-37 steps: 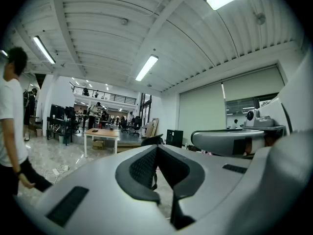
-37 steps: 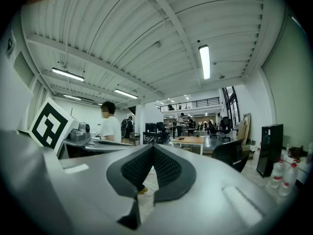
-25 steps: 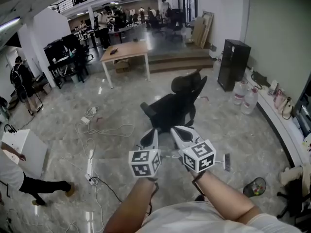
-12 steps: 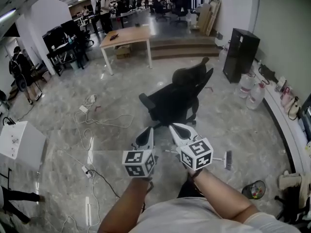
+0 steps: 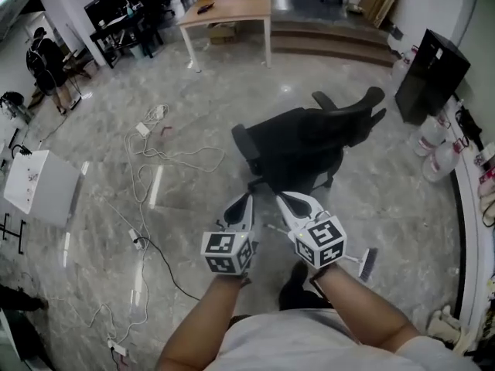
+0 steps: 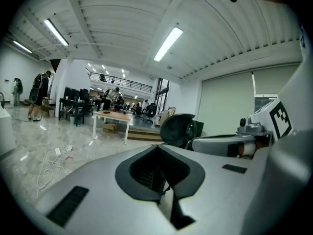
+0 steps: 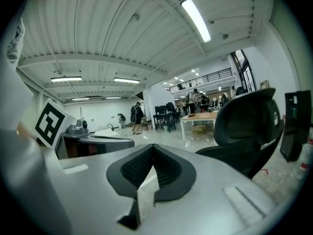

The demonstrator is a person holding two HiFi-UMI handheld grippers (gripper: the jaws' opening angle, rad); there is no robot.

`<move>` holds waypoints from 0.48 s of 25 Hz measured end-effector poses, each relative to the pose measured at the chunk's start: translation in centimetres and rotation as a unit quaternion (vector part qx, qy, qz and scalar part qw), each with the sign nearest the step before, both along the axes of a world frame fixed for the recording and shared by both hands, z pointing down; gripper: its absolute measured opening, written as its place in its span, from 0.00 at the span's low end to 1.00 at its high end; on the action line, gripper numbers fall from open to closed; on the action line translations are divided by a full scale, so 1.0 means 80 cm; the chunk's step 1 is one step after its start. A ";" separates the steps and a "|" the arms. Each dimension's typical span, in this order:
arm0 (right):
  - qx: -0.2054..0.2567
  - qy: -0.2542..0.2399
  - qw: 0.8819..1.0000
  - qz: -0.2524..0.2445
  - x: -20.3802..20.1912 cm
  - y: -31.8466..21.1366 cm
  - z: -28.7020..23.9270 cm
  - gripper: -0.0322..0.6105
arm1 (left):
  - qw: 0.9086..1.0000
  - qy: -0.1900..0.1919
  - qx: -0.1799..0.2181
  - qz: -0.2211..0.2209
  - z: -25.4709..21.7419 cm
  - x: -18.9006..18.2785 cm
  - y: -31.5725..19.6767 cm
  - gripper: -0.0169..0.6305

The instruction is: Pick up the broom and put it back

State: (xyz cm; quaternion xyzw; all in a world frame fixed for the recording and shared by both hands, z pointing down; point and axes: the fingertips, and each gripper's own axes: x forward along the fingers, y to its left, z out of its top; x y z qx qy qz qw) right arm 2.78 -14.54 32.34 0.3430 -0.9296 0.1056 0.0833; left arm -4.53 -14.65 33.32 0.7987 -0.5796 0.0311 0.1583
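Head view: we have both grippers side by side above the glossy grey marble floor (image 5: 193, 107). The left gripper (image 5: 241, 204) and right gripper (image 5: 291, 202) each taper to a closed point, with nothing in either. The small dark-bristled broom with a thin pale handle (image 5: 368, 263) lies flat on the floor just right of our right hand, towards the floor's right edge. Neither gripper touches it. A black swivel office chair (image 5: 309, 141) stands just beyond the jaw tips. Loose white cables (image 5: 147, 165) trail across the floor's left half. A light wooden table with white legs (image 5: 232, 6) sits near the far edge.

Left gripper view: the jaws are together pad to pad and empty. We see the chair back past them and the right gripper alongside.

Right gripper view: the jaws are fully closed and empty. The chair fills the right side, with the table behind it.
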 end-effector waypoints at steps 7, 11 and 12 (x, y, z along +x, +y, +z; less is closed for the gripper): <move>-0.067 0.033 0.993 -0.086 -0.033 -0.096 0.129 0.05 | 0.995 0.013 -0.070 -0.071 0.128 -0.029 -0.073 0.03; -0.102 0.063 0.986 -0.114 -0.089 -0.126 0.226 0.05 | 0.990 0.023 -0.103 -0.091 0.216 -0.084 -0.104 0.03; -0.110 0.073 0.984 -0.120 -0.102 -0.131 0.253 0.05 | 0.989 0.025 -0.111 -0.093 0.240 -0.097 -0.110 0.03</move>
